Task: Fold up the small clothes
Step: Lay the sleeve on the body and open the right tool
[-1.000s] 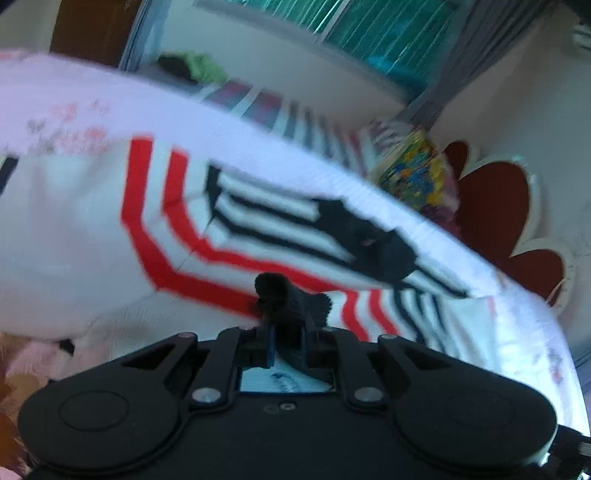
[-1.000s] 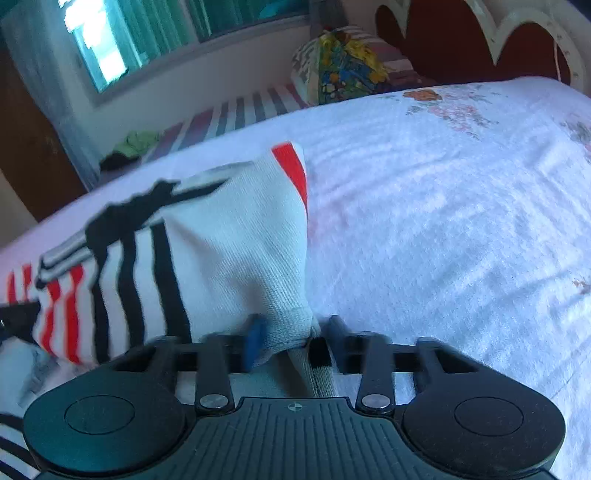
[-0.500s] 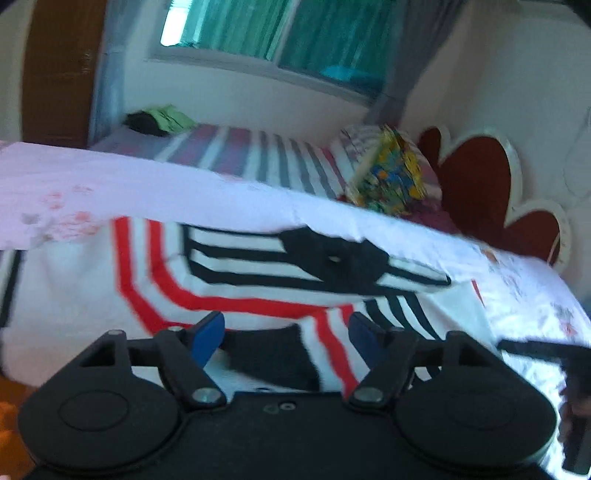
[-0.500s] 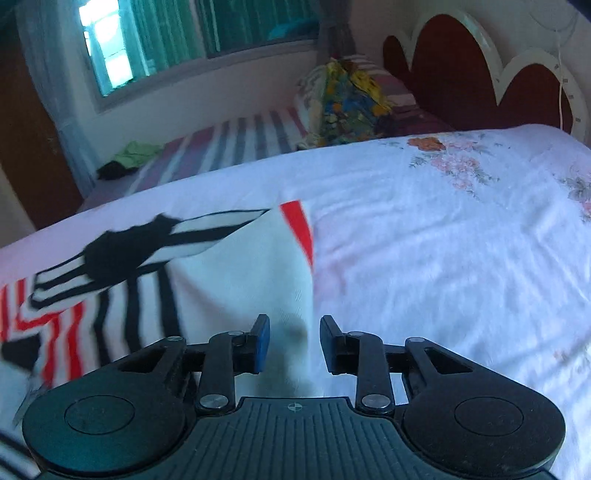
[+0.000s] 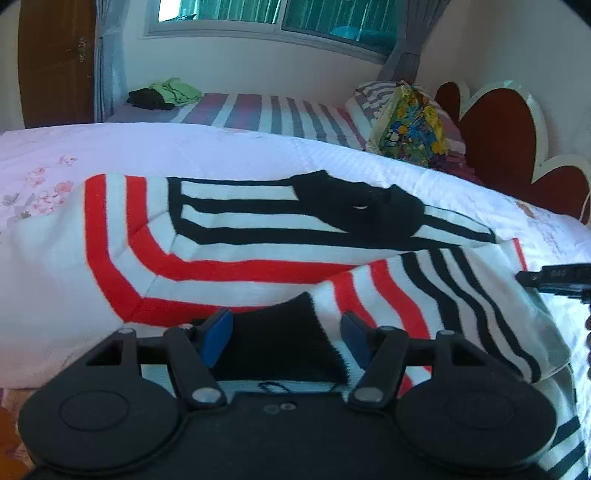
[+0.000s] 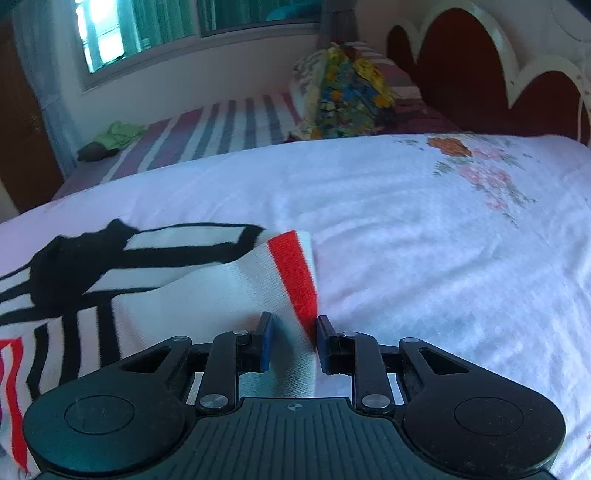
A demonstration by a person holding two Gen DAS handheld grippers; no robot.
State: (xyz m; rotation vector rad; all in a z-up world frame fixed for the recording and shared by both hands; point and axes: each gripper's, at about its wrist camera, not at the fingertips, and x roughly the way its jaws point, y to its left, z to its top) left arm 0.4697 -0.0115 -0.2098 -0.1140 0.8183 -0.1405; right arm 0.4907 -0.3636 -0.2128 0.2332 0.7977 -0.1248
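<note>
Across the white bedspread lies your soft, light striped sweater; both the left tool and right tool are spread, so pinch its hem corners.

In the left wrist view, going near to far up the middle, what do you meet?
Left gripper, open → white knit sweater with red and black stripes → white floral bedspread → striped purple mattress → teal-curtained window.

Black plastic hand-held gripper w/ blue pads, silver screws.
</note>
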